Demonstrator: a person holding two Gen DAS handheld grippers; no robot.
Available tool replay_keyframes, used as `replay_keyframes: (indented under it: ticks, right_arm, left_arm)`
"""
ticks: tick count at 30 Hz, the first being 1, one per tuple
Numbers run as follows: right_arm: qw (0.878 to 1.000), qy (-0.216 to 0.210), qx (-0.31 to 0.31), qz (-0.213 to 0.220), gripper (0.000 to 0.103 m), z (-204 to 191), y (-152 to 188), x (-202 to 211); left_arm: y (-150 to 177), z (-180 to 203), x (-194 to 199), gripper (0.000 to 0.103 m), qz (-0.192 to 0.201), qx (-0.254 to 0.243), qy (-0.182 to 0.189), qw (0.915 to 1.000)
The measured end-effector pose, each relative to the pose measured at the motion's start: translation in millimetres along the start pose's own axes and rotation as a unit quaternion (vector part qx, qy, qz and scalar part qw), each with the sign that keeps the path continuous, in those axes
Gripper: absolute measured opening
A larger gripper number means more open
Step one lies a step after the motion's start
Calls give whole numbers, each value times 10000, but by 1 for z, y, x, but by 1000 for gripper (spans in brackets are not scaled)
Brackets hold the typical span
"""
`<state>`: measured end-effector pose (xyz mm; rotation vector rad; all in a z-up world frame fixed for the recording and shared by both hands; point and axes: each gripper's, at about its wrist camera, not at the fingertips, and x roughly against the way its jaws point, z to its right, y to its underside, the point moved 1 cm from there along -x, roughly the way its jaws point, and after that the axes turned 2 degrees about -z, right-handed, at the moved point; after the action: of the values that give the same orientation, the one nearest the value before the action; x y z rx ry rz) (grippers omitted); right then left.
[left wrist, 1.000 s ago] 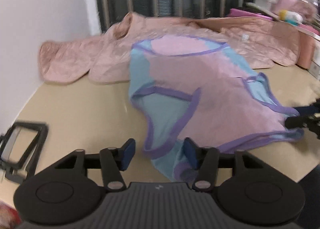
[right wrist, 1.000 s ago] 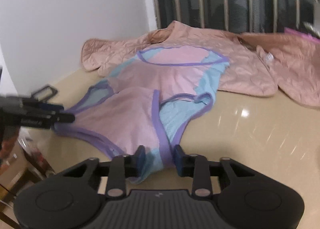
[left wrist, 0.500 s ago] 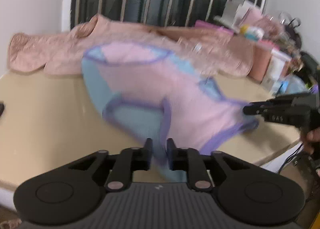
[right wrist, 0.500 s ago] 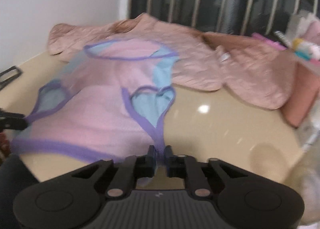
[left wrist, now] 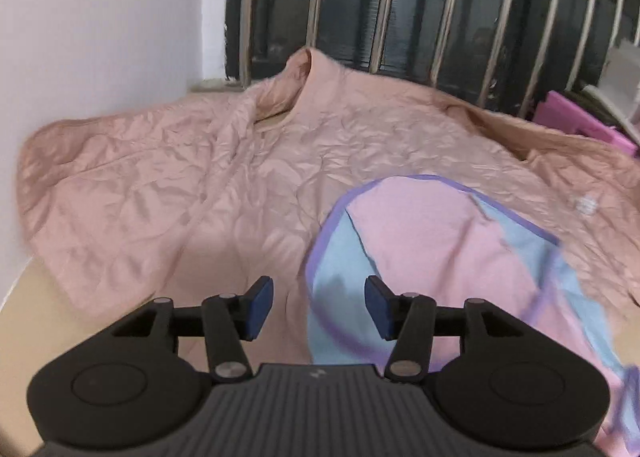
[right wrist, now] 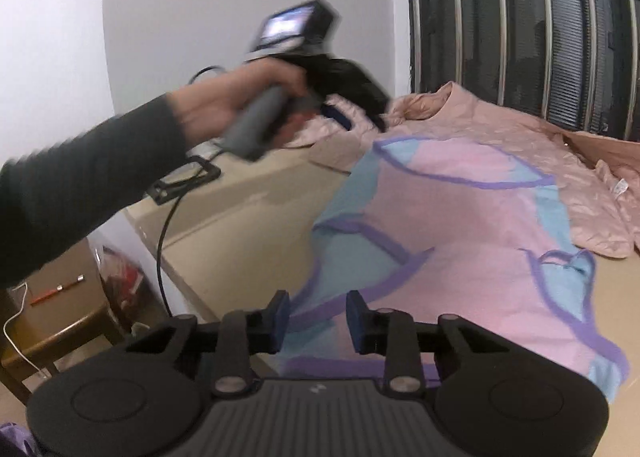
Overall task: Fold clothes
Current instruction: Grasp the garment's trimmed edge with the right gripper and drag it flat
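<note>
A pink and light-blue top point(right wrist: 460, 217) with purple trim lies spread on the beige table point(right wrist: 248, 225), its neck end resting on a peach quilted jacket point(left wrist: 192, 177). My left gripper point(left wrist: 319, 307) hangs over the jacket and the top's blue edge point(left wrist: 336, 297). Its jaws are opening and the pads touch no cloth. In the right wrist view a hand point(right wrist: 240, 97) carries the left gripper point(right wrist: 364, 117) above the table's far left. My right gripper point(right wrist: 318, 323) sits over the top's near purple hem; its jaws are opening, with the pads clear of the fabric.
A barred dark window point(left wrist: 400, 17) runs behind the table and a white wall point(left wrist: 100, 37) closes the left side. A black frame stand point(right wrist: 184, 181) with a cable sits at the table's left edge. A wooden stool point(right wrist: 60, 321) stands below. Pink boxes point(left wrist: 580, 125) sit far right.
Half a second ago both grippers were shut on the top's hem. Both have let go and stand open. The left gripper has swung far over the jacket, and the top lies on the table.
</note>
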<state>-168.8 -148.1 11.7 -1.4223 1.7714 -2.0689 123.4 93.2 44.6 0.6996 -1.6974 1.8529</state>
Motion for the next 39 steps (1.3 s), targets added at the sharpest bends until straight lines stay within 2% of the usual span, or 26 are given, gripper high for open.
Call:
replay_keyframes:
  ticks: [2,4,6,7,8,10,13,17,19,24,28,32,33,35,36,37,38,39]
  right_arm:
    - [9999,-35,-117,-87,29,-1,3,-5]
    - [9998,51,-149,-143,29,-3,8,-8]
    - [9997,45,-221,-132,27,-1,10,-10]
    - [9996,39,-228,-137,21,0,11,-9]
    - [9997,56,-210,-148,17,0,12,-8]
    - [9996,68,-209,-188,7,1,12,-5]
    - [9991,89,-263,-314,1,2,13,-1]
    - [9983,346,-257,-398,1,11,14,5]
    - [9973,510,-312,-415,1,22,15,9]
    - [9935,932,-472,-461,0,65,19,23]
    - [9890,1307,-445,-537,1,104,18,30]
    - [9839,1579,-541,-634,4,132,15,34]
    - [9823,1686,-490,-654,10,134,12,36]
    - [9864,1527,-417,-436,14,128,8,47]
    - [9902,1303,-377,-330,19,121,6,51]
    - [9940,1016,-332,-244,28,113,5,54]
    - [9964,777,-266,-205,30,104,4,55]
    - [9977,611,-197,-215,31,96,4,53]
  left_arm:
    - [-9,-2,-23,51,-165,119,-109,9997]
    - [-15,-5,-37,51,-282,205,-12,9994]
    - [-16,-7,-47,42,-460,284,168,9984]
    - [-16,-7,-51,30,-550,313,247,9977]
    - [-16,-6,-54,13,-586,277,255,9976]
    - [-12,-7,-52,6,-539,238,301,9978]
    - [-5,-11,-43,2,-419,217,302,9984]
    - [20,-27,2,2,-90,155,-76,9998]
    - [47,-39,34,2,76,83,-430,9990]
    - [124,-58,116,2,147,446,-783,9958]
    - [175,-46,170,2,456,722,-660,9942]
    - [204,-38,190,3,381,844,-690,9933]
    - [211,-36,194,4,362,870,-709,9930]
    - [213,-42,207,8,561,944,-766,9910]
    - [211,-44,215,8,663,947,-740,9905]
    - [208,-43,220,18,758,835,-661,9914]
    - [206,-42,224,34,853,720,-580,9921]
    - [206,-40,226,39,953,530,-404,9932]
